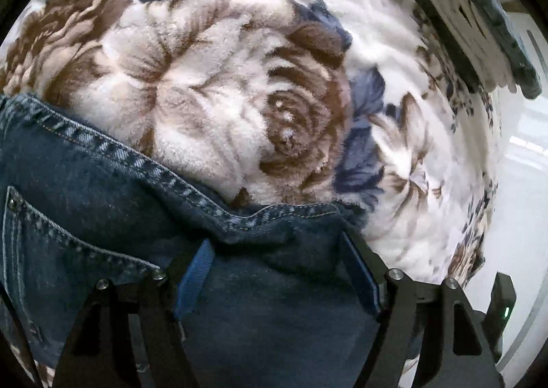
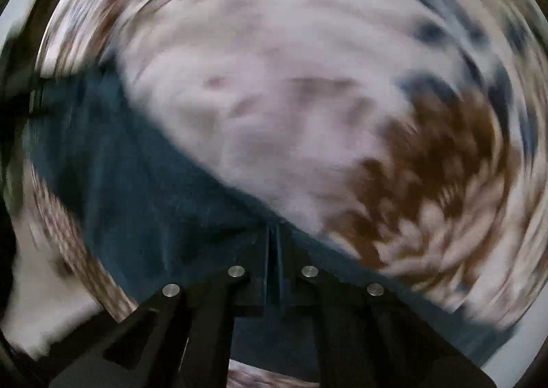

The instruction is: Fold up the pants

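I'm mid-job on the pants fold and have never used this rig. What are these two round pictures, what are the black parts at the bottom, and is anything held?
There is no robot arm: a person carries a two-finger tool in each hand, and a fisheye camera on each looks forward along its fingers. That is why both pictures are round and bent, with black fingers at the bottom.

The left wrist view shows the left tool with its fingers spread wide over dark blue jeans; whether it grips them I cannot tell. The jeans lie on a fluffy floral blanket. A slatted object sits at the top right.

The right wrist view is badly blurred. The right tool has its fingers closed together at the edge of the jeans, apparently pinching the denim.
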Action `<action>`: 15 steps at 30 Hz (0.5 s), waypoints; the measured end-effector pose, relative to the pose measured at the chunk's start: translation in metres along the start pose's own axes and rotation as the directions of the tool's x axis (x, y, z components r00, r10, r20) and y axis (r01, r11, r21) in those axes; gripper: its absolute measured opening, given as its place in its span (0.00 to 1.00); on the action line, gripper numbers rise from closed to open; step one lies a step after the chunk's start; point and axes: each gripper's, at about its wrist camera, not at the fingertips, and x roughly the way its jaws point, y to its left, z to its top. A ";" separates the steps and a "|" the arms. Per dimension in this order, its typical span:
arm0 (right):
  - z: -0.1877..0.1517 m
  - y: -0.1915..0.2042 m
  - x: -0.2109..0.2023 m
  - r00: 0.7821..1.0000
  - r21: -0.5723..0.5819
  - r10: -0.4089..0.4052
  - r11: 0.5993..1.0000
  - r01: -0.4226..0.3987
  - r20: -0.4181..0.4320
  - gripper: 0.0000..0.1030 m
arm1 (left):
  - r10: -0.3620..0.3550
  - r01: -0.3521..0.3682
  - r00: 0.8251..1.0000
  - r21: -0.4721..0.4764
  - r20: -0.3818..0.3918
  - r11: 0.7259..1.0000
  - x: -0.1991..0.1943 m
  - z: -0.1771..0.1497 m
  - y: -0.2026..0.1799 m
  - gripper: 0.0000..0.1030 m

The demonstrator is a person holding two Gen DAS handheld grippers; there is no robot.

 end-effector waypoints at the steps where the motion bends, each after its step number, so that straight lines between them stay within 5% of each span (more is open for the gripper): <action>1: -0.002 -0.008 0.000 1.000 0.069 -0.006 0.998 0.005 0.010 0.00 | 0.006 -0.006 1.000 0.015 -0.005 1.000 -0.001 0.000 0.000 0.70; 3: -0.008 -0.026 -0.008 0.990 0.159 -0.123 0.981 0.110 0.072 0.01 | 0.016 -0.015 1.000 0.038 -0.010 0.999 -0.004 -0.001 0.000 0.70; 6: -0.030 -0.043 -0.025 0.979 0.293 0.115 0.943 -0.160 0.167 0.06 | 0.058 -0.054 0.998 0.097 -0.030 0.994 -0.012 -0.004 -0.003 0.70; 8: -0.063 -0.047 -0.049 0.956 0.338 0.115 0.918 -0.206 0.271 0.36 | 0.068 -0.064 0.998 0.147 -0.019 0.987 -0.021 -0.011 -0.016 0.70; 9: -0.082 -0.051 -0.060 0.933 0.353 0.108 0.905 -0.236 0.344 0.76 | 0.073 -0.071 0.997 0.178 -0.002 0.982 -0.028 -0.016 -0.023 0.70; 10: -0.105 -0.057 -0.069 0.902 0.377 0.108 0.883 -0.281 0.419 0.96 | 0.089 -0.094 0.996 0.215 0.029 0.972 -0.036 -0.023 -0.033 0.71; 13: -0.180 -0.090 -0.082 0.844 0.541 0.015 0.762 -0.357 0.536 0.96 | 0.135 -0.168 0.983 0.310 0.124 0.936 -0.054 -0.045 -0.063 0.98; 15: -0.237 -0.124 -0.077 0.803 0.660 -0.076 0.619 -0.427 0.591 0.96 | 0.151 -0.203 0.974 0.351 0.169 0.914 -0.059 -0.057 -0.081 0.98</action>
